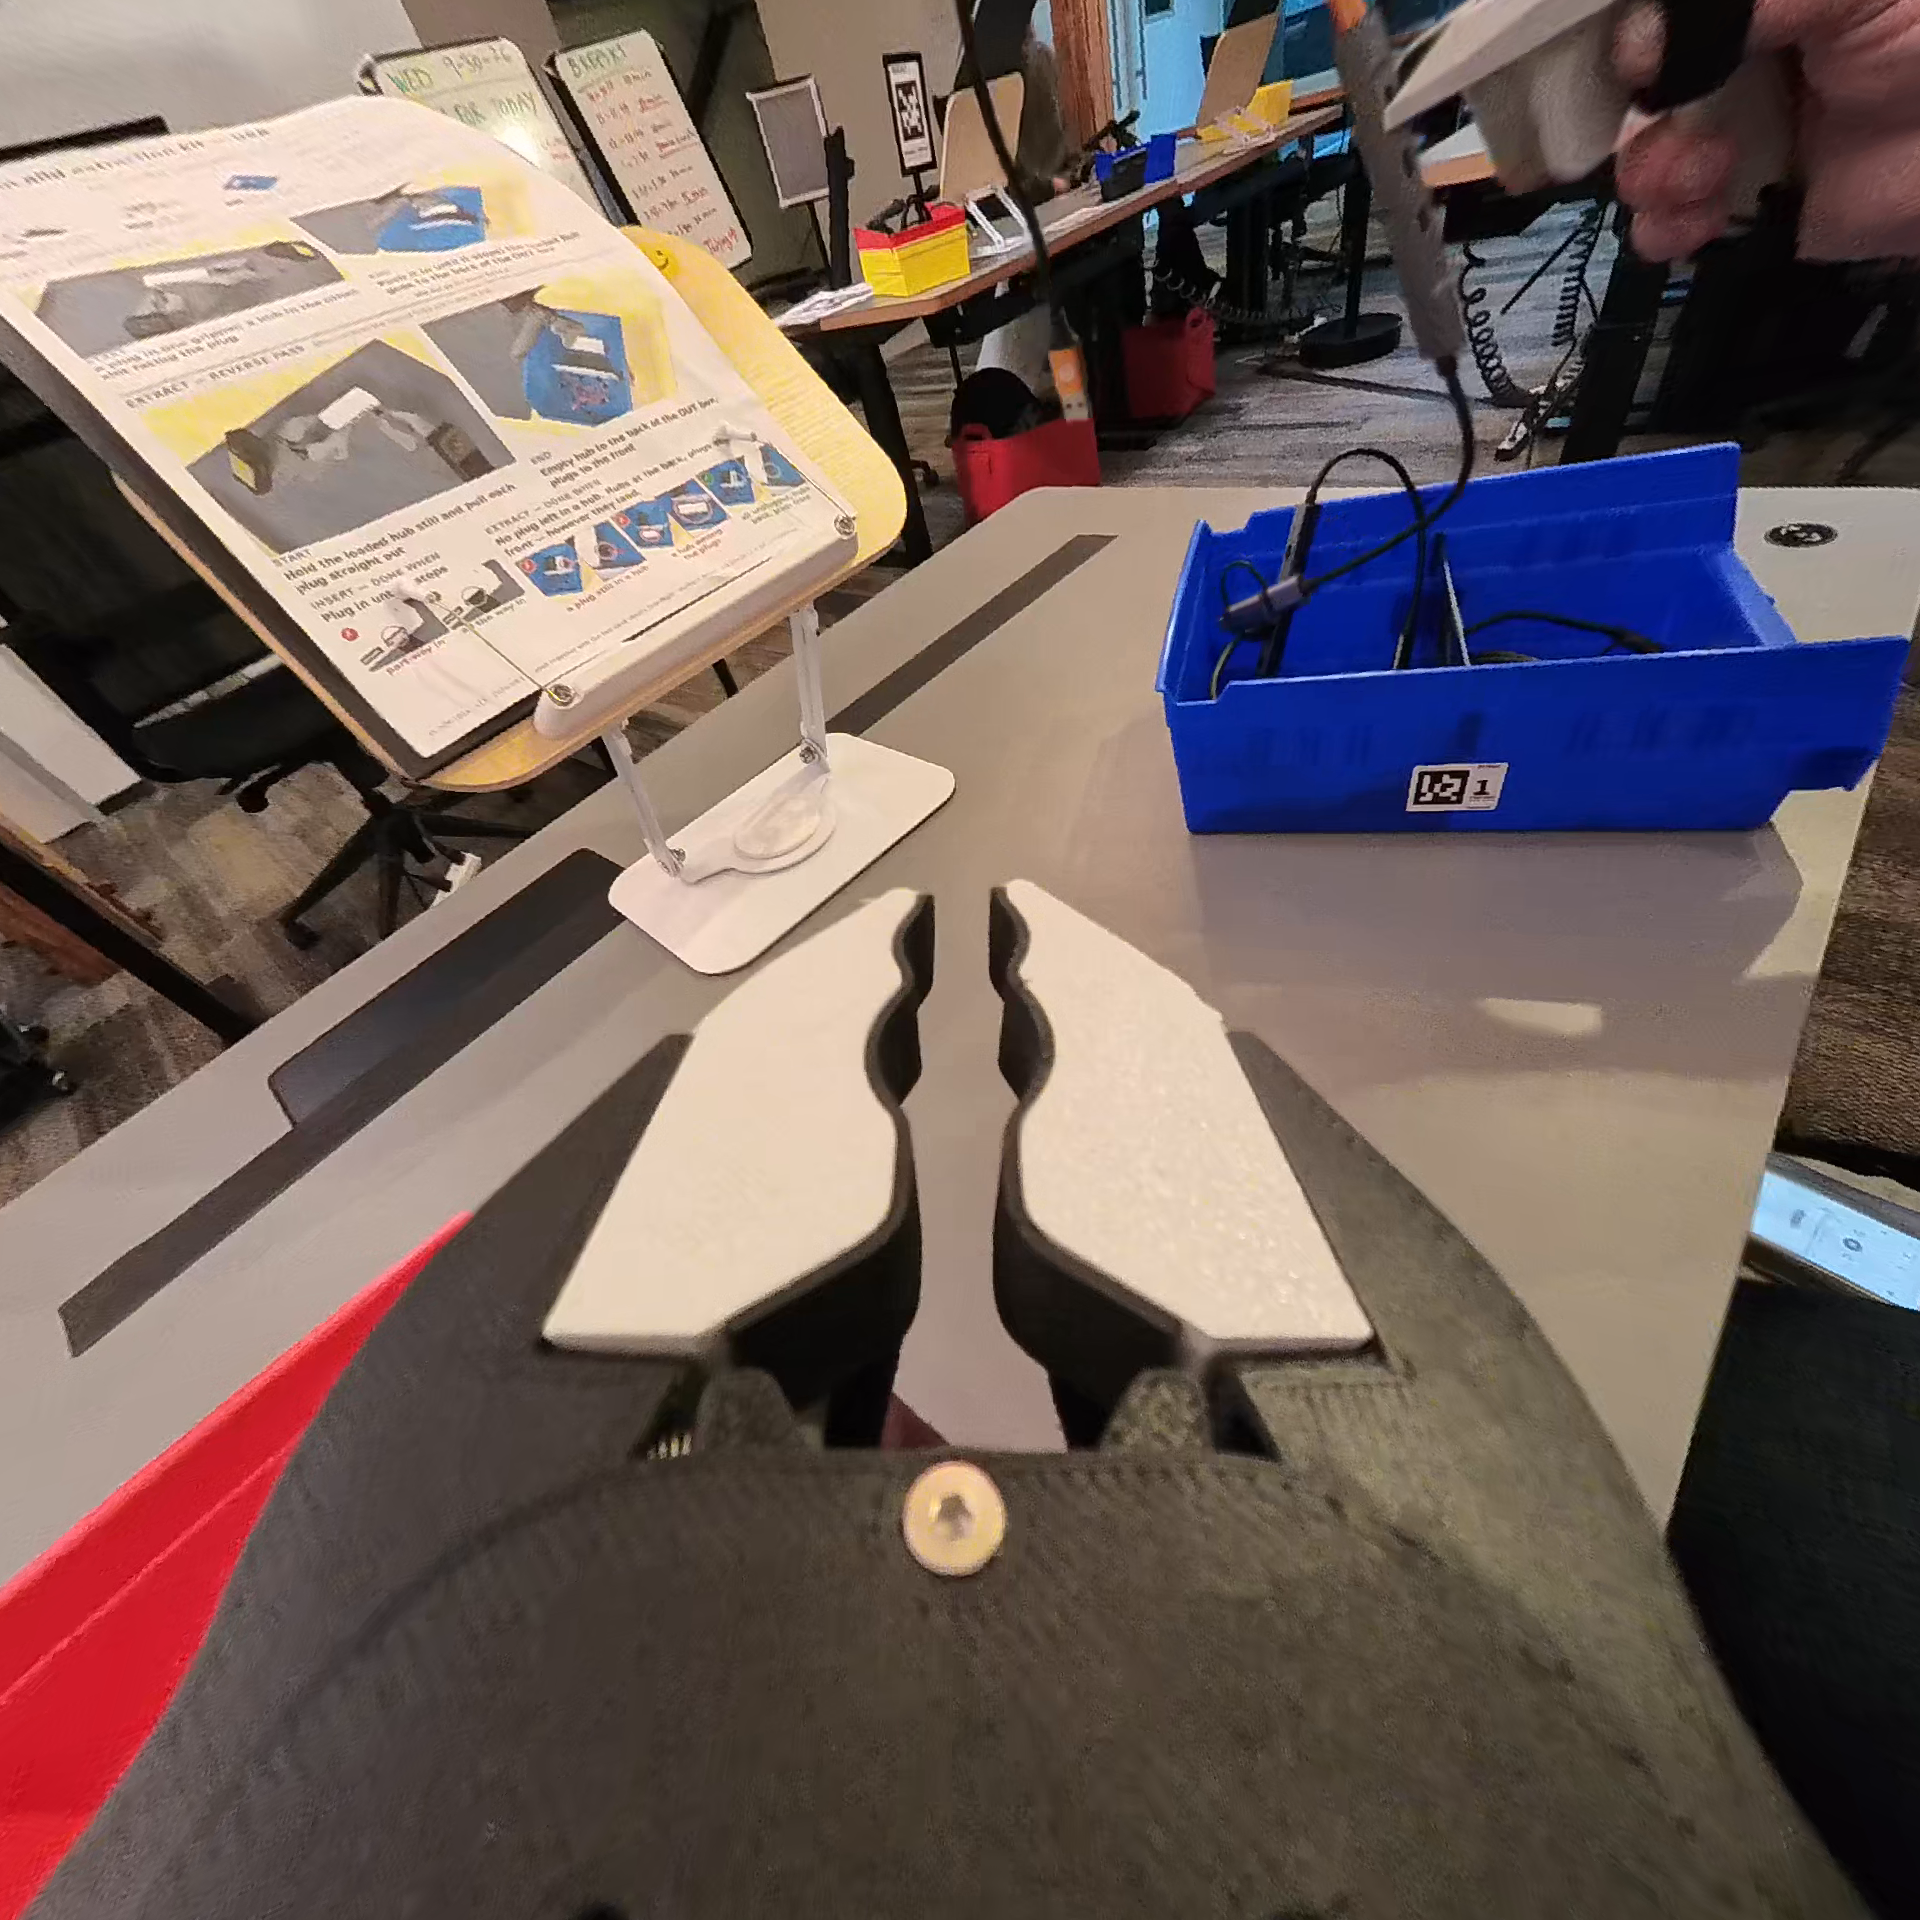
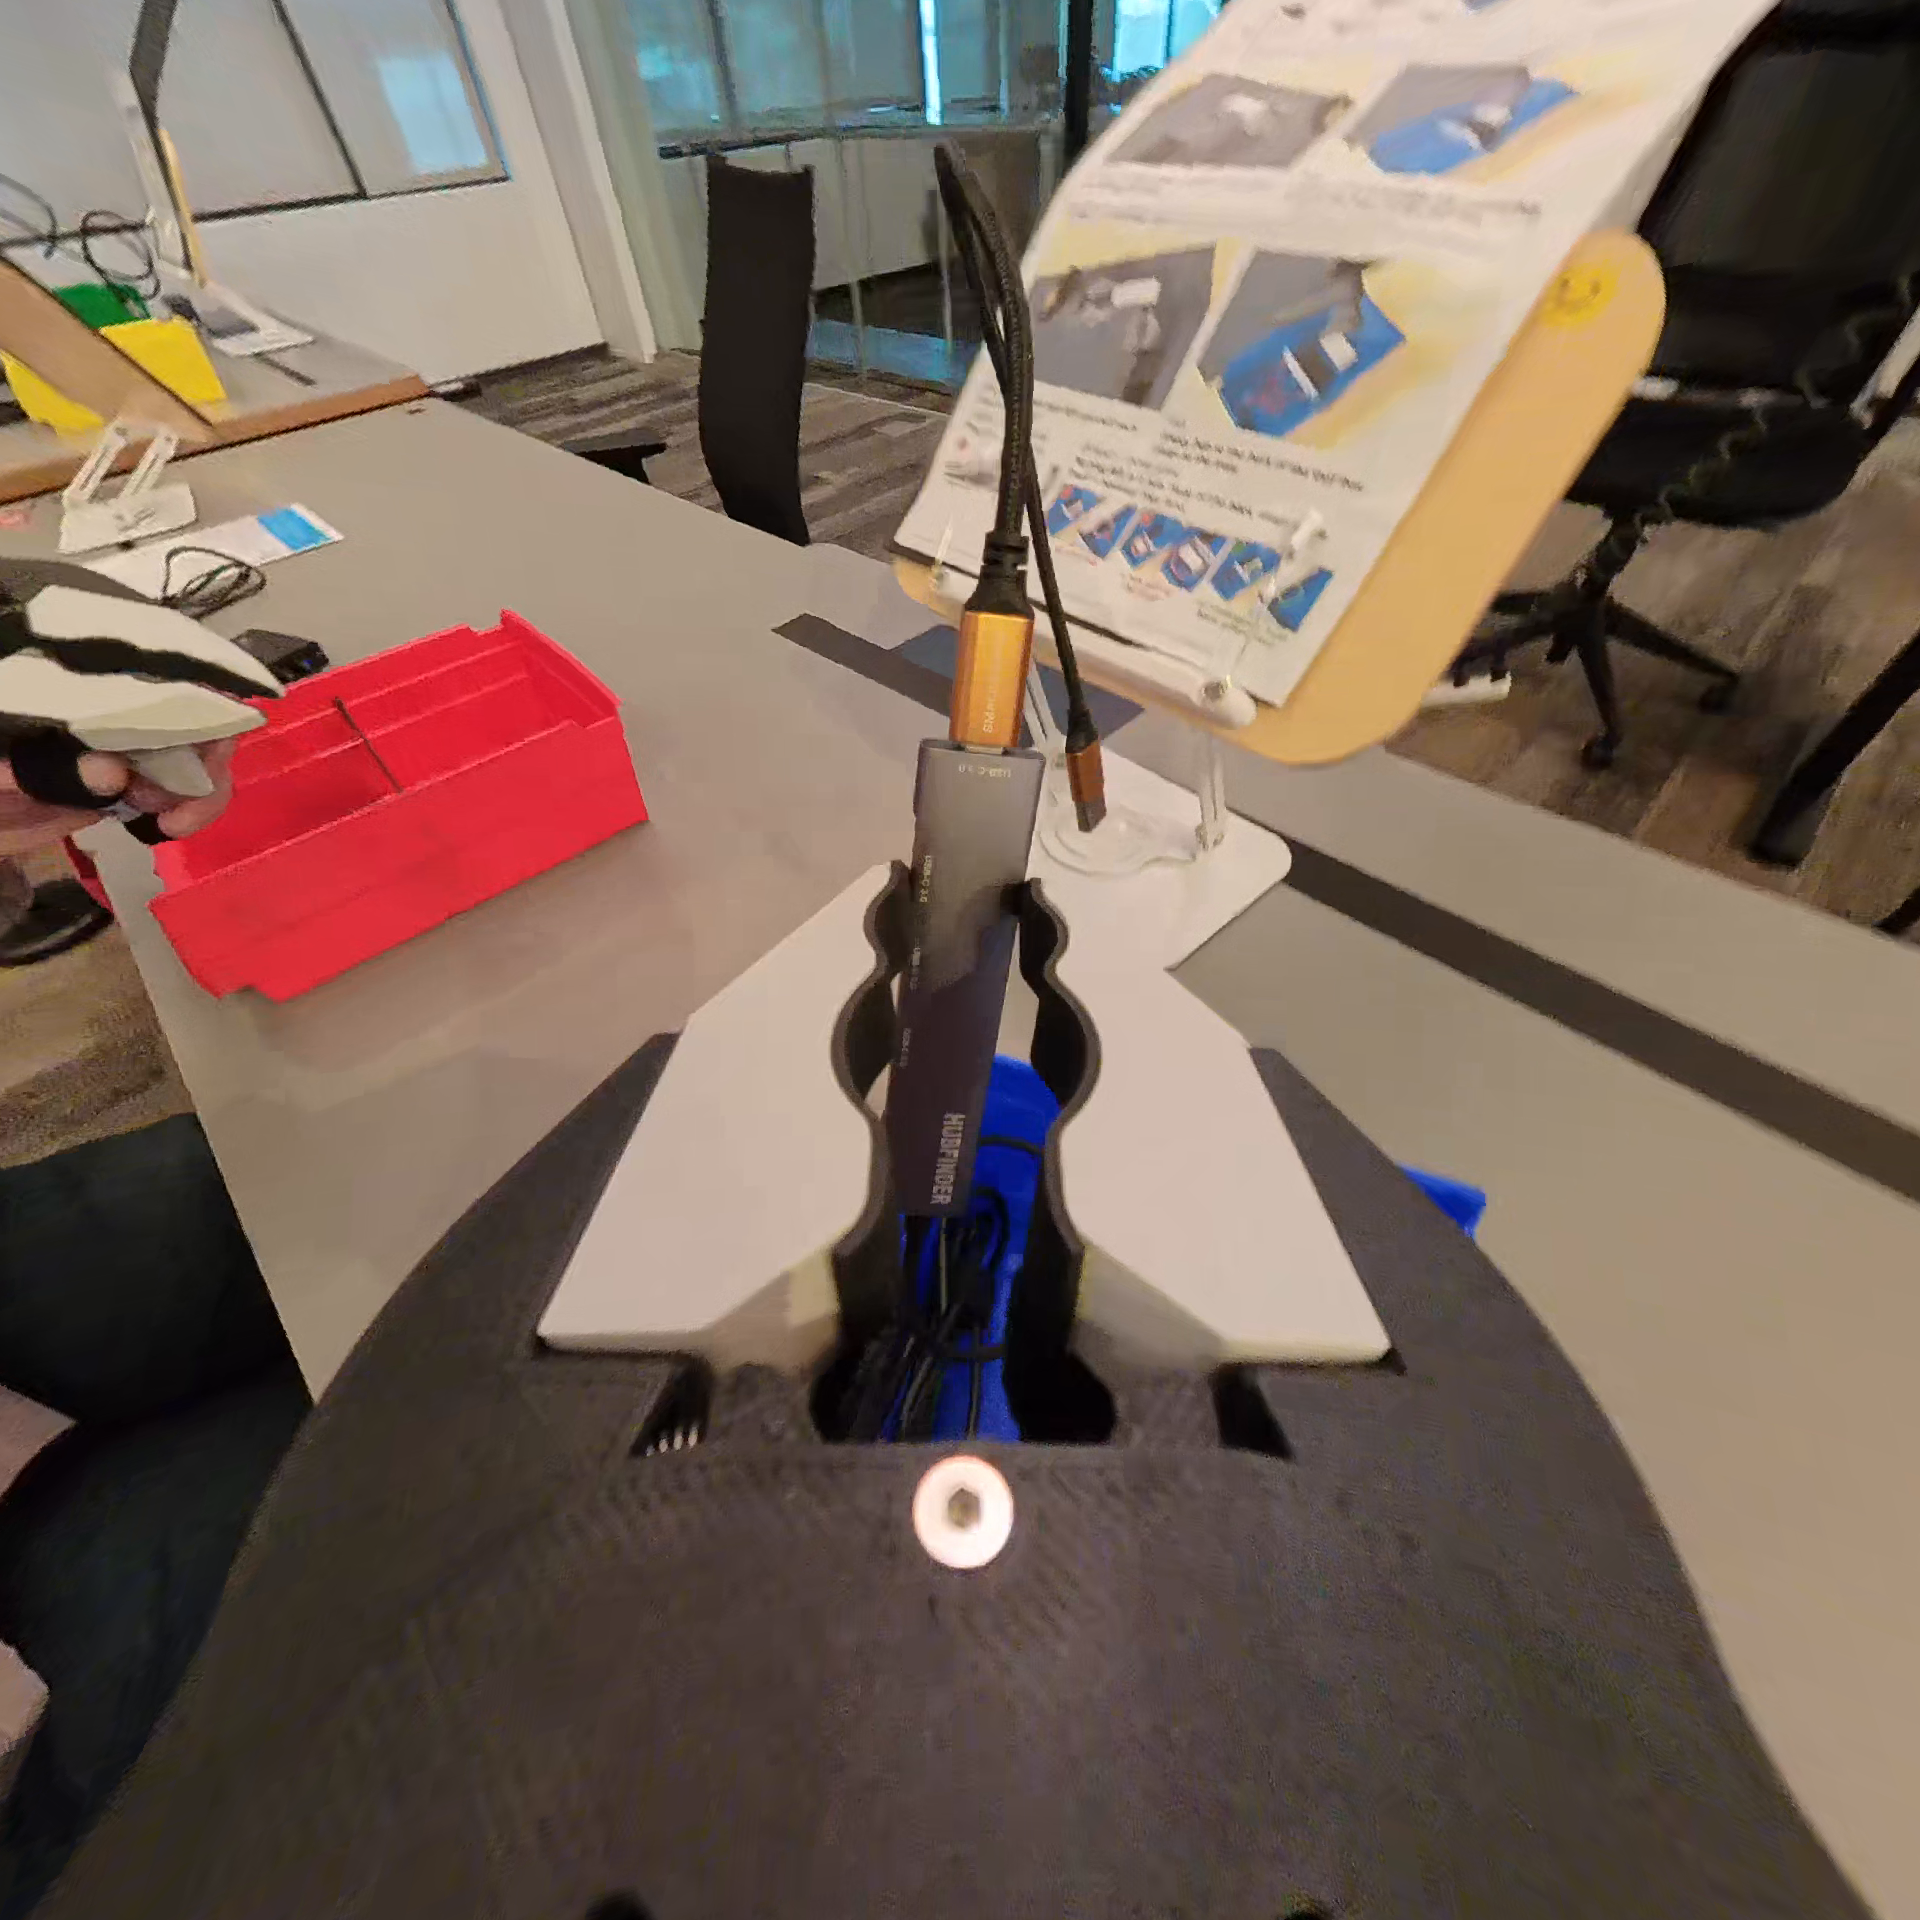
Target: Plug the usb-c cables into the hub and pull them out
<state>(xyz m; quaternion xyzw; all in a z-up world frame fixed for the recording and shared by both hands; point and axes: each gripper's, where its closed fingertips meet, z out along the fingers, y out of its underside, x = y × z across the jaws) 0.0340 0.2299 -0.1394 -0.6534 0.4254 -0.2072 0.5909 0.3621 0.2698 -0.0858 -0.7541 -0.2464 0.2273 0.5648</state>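
Hub held up high, plug waiting for a pull.

Left view: left gripper (image 1: 961, 914) nearly closed, holding nothing, low over the grey counter (image 1: 1351, 987); blue bin (image 1: 1507, 727) of spare cables far right; hub (image 1: 1403, 208) up high at far right, well apart. Right view: right gripper (image 2: 951, 914) clamped on the grey hub (image 2: 961, 935), long side pointing up and away; orange plug (image 2: 992, 675) stuck in its far end, cable (image 2: 1008, 364) looping to a loose plug (image 2: 1086, 774); left gripper (image 2: 135, 675) far left by the red bin (image 2: 416, 810). Likely next: straight pull along the hub.
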